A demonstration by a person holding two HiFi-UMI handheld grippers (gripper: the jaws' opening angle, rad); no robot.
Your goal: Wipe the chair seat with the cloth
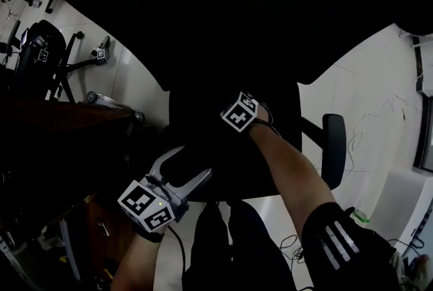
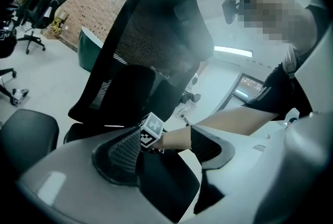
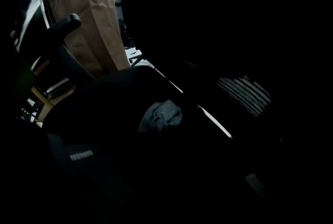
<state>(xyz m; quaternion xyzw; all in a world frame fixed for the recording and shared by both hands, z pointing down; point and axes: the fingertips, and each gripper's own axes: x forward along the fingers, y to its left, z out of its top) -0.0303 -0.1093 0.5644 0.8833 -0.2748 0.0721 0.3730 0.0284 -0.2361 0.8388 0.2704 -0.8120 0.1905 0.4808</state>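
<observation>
Wiping step in hand. My right hand-held gripper (image 1: 238, 112) reaches over the chair seat (image 1: 216, 154) toward 12 o'clock, where the backrest (image 2: 151, 46) rises. Its own view is very dark, but the grey cloth (image 3: 161, 115) lies bunched just where the jaws meet, so I judge them closed on it, with the cloth pressed to the seat near its middle. My left hand-held gripper (image 1: 193, 161) hangs at the seat's 7 o'clock edge, jaws spread wide with nothing between them. The armrest (image 1: 333, 147) stands at 3 o'clock. Next move, as I judge it: drag the cloth back toward 6 o'clock with steady downward pressure, keeping the left jaws clear of the stroke
</observation>
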